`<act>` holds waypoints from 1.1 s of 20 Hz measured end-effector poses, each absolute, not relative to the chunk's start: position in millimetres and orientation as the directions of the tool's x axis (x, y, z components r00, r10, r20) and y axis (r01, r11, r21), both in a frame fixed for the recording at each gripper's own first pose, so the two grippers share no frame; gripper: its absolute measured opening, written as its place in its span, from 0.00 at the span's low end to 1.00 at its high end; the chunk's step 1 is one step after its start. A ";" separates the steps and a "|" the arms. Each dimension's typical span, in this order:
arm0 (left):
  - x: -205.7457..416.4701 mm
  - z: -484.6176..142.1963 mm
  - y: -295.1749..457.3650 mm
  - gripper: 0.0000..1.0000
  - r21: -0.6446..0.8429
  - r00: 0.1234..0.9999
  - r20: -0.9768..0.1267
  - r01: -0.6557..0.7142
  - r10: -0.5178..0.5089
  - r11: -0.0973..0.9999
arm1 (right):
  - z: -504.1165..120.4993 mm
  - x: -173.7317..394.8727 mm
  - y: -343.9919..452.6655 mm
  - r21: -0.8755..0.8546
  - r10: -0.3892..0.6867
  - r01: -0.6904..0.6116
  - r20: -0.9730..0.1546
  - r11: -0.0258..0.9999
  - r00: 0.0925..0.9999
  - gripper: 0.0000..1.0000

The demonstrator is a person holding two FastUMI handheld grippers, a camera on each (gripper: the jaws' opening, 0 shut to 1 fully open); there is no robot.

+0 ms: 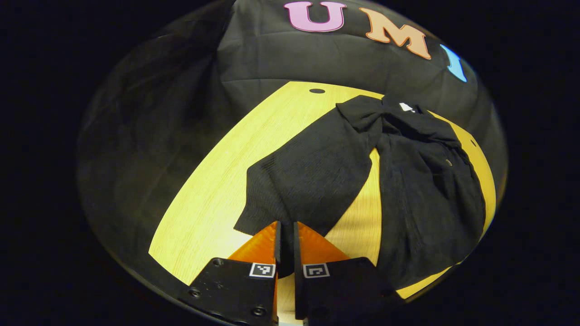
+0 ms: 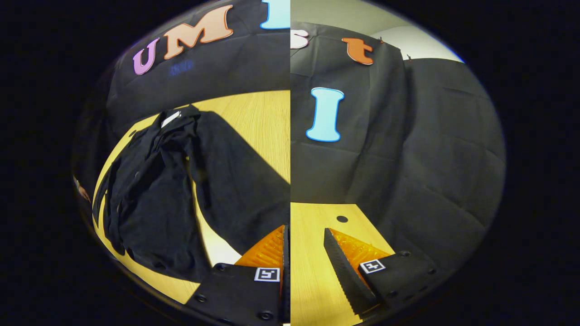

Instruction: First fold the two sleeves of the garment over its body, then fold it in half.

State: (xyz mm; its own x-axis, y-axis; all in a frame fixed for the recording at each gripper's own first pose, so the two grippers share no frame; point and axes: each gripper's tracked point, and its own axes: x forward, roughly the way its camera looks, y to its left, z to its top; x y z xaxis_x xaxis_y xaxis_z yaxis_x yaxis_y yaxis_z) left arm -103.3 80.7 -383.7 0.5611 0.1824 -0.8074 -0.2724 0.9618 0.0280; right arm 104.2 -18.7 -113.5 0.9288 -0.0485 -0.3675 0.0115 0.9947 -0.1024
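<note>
Left fingers (image 1: 277,244) pinching sleeve (image 1: 308,181).

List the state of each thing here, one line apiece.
left gripper: shut on the sleeve's cuff.
sleeve: stretched out sideways from the body, not folded over it.
black garment: rumpled, lying on the table, not folded in half.
right gripper: picture broken down the middle, open or shut unclear.
wooden table: bears the garment.
</note>
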 end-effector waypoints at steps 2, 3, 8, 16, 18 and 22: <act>-102.9 -385.0 80.7 0.06 0.026 0.563 -0.807 -0.266 0.177 0.964 | -116.6 96.3 -19.4 -0.102 -0.051 0.015 -0.370 0.995 0.928 0.49; -102.4 -385.4 80.7 0.04 0.028 0.559 -0.811 -0.261 0.174 0.965 | -123.3 95.3 -23.1 -0.104 -0.051 0.013 -0.373 0.995 0.926 0.49; -101.6 -384.0 82.1 0.00 0.028 0.554 -0.810 -0.296 0.195 0.955 | -134.0 79.2 -19.0 -0.125 -0.046 -0.003 -0.386 0.992 0.921 0.49; -92.4 -362.4 76.8 0.00 -0.095 0.561 -0.808 -0.428 0.182 0.899 | -160.6 69.9 -18.8 -0.085 -0.019 -0.020 -0.440 0.996 0.898 0.49; -83.9 -346.7 74.3 0.00 -0.140 0.593 -0.786 -0.444 0.173 0.885 | -164.7 72.6 -21.5 -0.079 -0.022 -0.015 -0.445 0.997 0.895 0.49; -56.7 -312.3 71.7 0.00 -0.169 0.658 -0.735 -0.410 0.162 0.896 | -175.1 79.6 -24.1 -0.040 -0.010 -0.009 -0.455 0.999 0.890 0.49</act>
State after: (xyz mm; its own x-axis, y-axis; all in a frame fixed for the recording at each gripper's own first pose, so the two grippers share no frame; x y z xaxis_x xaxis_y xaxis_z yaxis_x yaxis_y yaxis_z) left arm -56.7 71.7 -312.3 0.6580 0.1623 -0.7353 -0.4104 0.8960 -0.1694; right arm 79.6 -24.1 -175.1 0.8903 -0.0100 -0.4552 -0.0095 0.9991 -0.0404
